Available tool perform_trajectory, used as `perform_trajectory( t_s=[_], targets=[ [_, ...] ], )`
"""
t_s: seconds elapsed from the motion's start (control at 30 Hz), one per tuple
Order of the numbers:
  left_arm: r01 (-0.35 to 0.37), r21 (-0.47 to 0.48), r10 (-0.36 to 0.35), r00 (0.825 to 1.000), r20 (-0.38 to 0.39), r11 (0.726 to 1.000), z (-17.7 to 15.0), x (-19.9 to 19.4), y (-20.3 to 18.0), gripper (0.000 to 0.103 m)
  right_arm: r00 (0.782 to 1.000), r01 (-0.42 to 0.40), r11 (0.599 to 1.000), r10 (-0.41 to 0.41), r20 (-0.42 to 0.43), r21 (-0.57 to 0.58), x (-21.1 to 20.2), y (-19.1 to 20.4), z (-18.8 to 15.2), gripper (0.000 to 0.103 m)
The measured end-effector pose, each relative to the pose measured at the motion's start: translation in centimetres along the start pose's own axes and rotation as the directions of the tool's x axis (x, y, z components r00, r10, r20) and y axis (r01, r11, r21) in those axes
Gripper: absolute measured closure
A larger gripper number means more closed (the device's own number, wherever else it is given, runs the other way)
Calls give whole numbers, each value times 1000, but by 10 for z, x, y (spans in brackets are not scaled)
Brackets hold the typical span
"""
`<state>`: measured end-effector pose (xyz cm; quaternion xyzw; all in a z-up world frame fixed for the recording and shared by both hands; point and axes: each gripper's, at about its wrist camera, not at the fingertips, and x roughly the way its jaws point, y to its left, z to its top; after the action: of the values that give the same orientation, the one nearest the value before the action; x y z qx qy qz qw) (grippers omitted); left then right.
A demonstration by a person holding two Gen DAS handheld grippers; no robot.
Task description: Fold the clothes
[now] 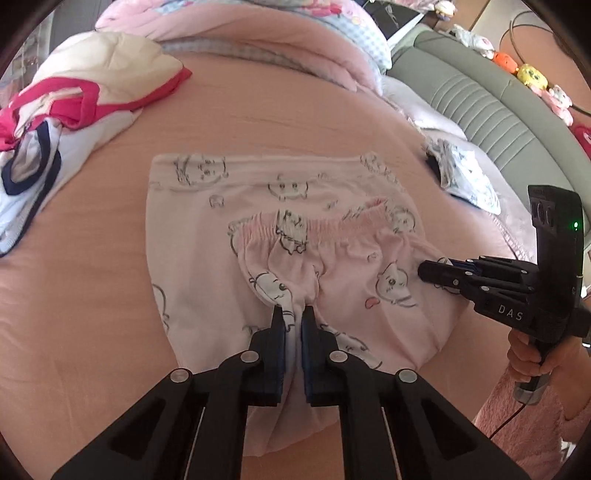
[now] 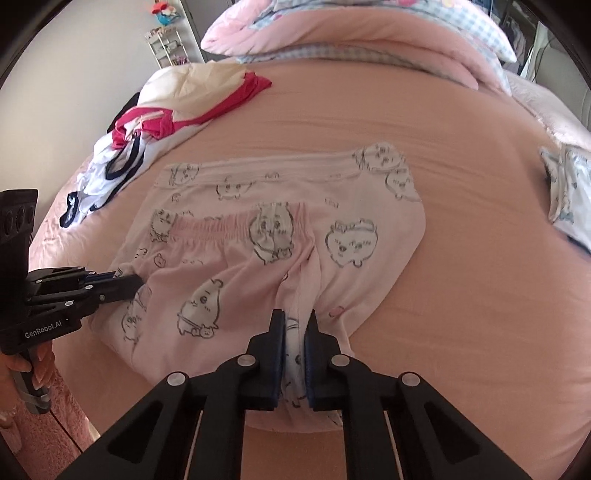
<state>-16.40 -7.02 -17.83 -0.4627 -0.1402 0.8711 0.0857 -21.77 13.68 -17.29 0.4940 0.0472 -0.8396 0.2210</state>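
A pink bed sheet [image 1: 258, 122] serves as the working surface; its flat middle is used so that the garment can be spread and creased without obstruction. At the far edge a rolled quilt [image 1: 258, 33] is kept clear of the work.

To the far left, a pile of unfolded clothes [image 1: 74, 96] is set apart, apparently as stock awaiting its turn. To the right, a small folded item [image 1: 465, 177] lies by itself, well apart from the pile, presumably as finished work.

The pink printed trousers [image 1: 221, 229] lie in the middle of the sheet, with the elastic waistband [image 2: 221, 225] doubled over onto the lower layer, so a fold appears to be in progress.

The near edge is held at two places so that it can be carried evenly. The left gripper [image 1: 293, 321] is closed on a bunched pinch of the trousers. The right gripper [image 2: 295, 325] is likewise clamped on a gathered fold of the same fabric. Tension lines radiate from both pinches, which indicates a firm hold.
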Motion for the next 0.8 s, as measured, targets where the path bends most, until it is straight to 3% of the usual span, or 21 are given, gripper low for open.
perform_trajectory(
  t_s=[0.13, 0.27, 0.33, 0.37, 0.4, 0.47, 0.53, 0.57, 0.63, 0.7, 0.77, 0.8],
  targets=[
    [-21, 28, 20, 999, 50, 999, 17, -10, -3, 97, 999, 39, 999, -38, 19, -30, -6, 4, 13, 96],
    [-7, 16, 7, 999, -34, 1000, 21, 5, 4, 96, 999, 43, 998, -43, -4, -38, -5, -1, 25, 94],
    [-19, 21, 20, 998, -55, 1000, 14, 11, 6, 95, 1000, -6, 1000, 6, -10, -6, -6, -11, 25, 78],
    [-25, 25, 27, 998, -63, 999, 11, 13, 7, 93, 999, -30, 1000, 30, -11, 0, -6, -13, 25, 63],
    [-32, 29, 34, 997, -72, 999, 7, 16, 8, 91, 999, -47, 999, 47, -15, -2, -5, -14, 24, 57],
    [-42, 27, 44, 996, -75, 999, 2, 20, 9, 86, 997, -68, 998, 68, -37, -5, 1, -15, 22, 57],
    [-49, 27, 51, 997, -63, 998, 2, 22, 7, 85, 993, -83, 997, 82, -79, -5, 12, -14, 19, 59],
    [-55, 32, 57, 997, -57, 998, 2, 24, 5, 84, 990, -96, 995, 95, -103, -4, 17, -13, 17, 71],
    [-67, 38, 69, 996, -57, 997, 3, 29, 3, 82, 989, -94, 995, 91, -117, -23, 24, -7, 13, 78],
    [-67, 37, 69, 996, -47, 997, 4, 29, 2, 82, 992, -61, 996, 53, -114, -61, 28, 2, 10, 93],
    [-54, 28, 55, 998, -28, 998, 7, 24, 1, 97, 996, -36, 997, 29, -88, -73, 23, 7, 10, 96],
    [-46, 26, 46, 999, -3, 999, 9, 17, -1, 97, 998, -28, 997, 24, -63, -74, 18, 9, 11, 96]
  ],
)
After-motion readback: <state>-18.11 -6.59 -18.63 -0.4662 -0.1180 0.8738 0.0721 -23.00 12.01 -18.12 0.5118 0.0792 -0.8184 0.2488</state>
